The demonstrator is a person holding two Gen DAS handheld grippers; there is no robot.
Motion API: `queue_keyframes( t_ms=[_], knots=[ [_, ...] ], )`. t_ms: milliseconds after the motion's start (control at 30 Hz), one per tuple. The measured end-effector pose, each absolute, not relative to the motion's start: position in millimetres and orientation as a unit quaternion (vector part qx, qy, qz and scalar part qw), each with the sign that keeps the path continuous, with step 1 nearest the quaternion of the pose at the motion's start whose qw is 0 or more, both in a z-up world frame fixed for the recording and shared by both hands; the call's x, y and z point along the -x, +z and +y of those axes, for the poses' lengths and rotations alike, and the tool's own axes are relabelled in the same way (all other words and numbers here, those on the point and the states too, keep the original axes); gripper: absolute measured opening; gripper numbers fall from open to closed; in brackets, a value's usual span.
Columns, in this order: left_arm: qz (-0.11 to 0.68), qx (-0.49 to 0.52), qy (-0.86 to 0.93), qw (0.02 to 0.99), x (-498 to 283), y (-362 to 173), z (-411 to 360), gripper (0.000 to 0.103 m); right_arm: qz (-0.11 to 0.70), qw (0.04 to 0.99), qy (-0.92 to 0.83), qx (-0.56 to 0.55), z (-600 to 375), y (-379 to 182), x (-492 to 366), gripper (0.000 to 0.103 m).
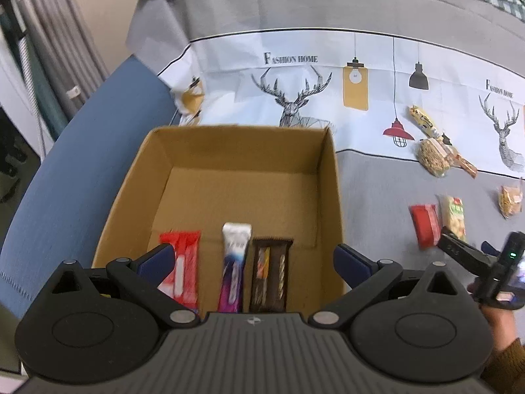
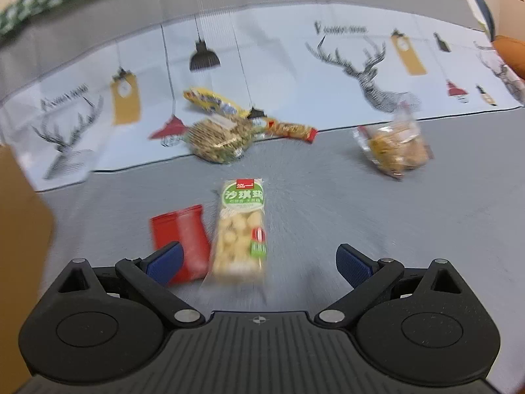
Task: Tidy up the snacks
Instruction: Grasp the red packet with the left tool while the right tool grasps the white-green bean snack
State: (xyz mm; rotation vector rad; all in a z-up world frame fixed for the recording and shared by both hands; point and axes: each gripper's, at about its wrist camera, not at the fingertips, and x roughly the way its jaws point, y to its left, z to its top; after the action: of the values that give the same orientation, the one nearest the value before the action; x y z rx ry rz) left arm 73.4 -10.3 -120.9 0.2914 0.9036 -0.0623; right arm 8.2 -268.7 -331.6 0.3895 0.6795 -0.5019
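The green-labelled snack pack point(image 2: 241, 229) lies flat on the grey worktop point(image 2: 361, 213), lengthwise toward the right gripper point(image 2: 259, 259), with the red pack point(image 2: 183, 239) touching its left edge. The right fingers point(image 2: 352, 262) stand wide and empty, straddling both packs.

Recommended procedure: shift the gripper slightly right so only the green-labelled pack sits between the fingers, then close across its width near the middle. The wrapper probably crumples, so grip gently.

The cardboard box point(image 1: 331, 180) sits to the left; three bars point(image 1: 233, 269) already lie side by side along its near wall. The left gripper point(image 1: 252, 259) hangs wide and empty above them. More snacks point(image 2: 216, 138) lie farther back.
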Motion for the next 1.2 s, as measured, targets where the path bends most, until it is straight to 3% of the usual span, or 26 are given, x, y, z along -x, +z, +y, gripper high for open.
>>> queue_keyframes(
  t_ms=[133, 400, 700, 867, 1200],
  knots=[
    [0.436, -0.151, -0.038, 0.886, -98, -136, -43, 0.103, 0.335, 0.888, -0.257, -0.184, -286, -361, -37, 0.100],
    [0.471, -0.154, -0.118, 0.860, -128, -182, -133, 0.103, 0.337, 0.865, -0.331, -0.168, -338, -368, -27, 0.102],
    [0.558, -0.144, -0.203, 0.792, -164, -293, -235, 0.103, 0.333, 0.851, -0.363, -0.181, -373, -376, 0, 0.102],
    [0.587, -0.160, -0.172, 0.775, -181, -343, -247, 0.103, 0.333, 0.854, -0.356, -0.180, -373, -376, 0, 0.102],
    [0.557, -0.170, -0.171, 0.795, -175, -345, -244, 0.103, 0.331, 0.854, -0.359, -0.176, -371, -376, 0, 0.102]
  ],
)
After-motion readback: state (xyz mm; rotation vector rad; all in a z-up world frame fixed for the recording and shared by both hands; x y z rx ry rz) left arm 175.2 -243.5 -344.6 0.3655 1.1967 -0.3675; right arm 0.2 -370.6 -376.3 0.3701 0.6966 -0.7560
